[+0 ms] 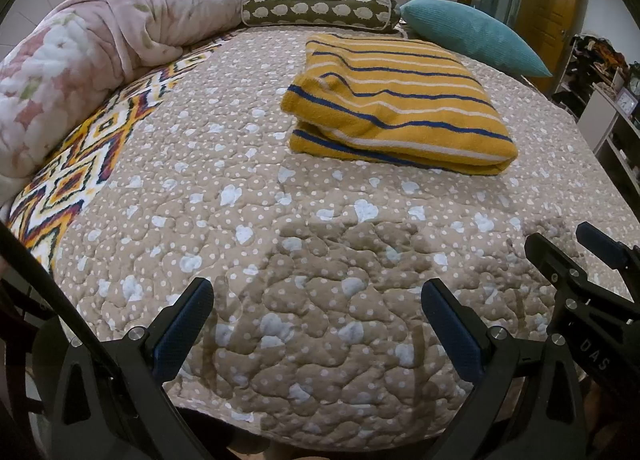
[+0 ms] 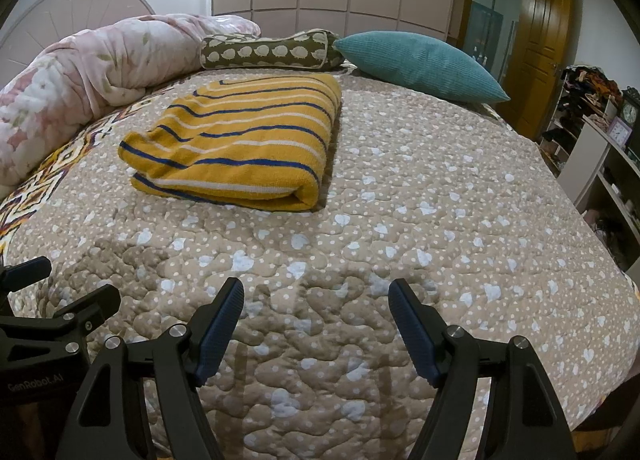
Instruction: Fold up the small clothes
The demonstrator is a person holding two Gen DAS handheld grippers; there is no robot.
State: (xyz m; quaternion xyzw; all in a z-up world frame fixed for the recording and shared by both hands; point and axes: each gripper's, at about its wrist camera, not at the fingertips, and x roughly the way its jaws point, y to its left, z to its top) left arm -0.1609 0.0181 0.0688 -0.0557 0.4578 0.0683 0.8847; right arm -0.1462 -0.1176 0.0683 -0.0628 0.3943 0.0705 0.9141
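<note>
Lying folded, striped towel (image 2: 236,144) well beyond right hand-held gripper (image 2: 316,324).

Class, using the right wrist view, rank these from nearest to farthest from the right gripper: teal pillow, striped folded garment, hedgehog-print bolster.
1. striped folded garment, ahead-left of the right gripper.
2. teal pillow, ahead-right, behind the garment.
3. hedgehog-print bolster, far left of the pillow; nearly level with it.

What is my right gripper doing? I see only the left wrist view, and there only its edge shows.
Observer: The right gripper is open, with nothing between its fingers, only the quilt beyond them.
Operator: Is the cloth near it?
Observer: No. In the right wrist view the folded striped cloth lies farther up the bed and to the left, well apart from the fingers.
</note>
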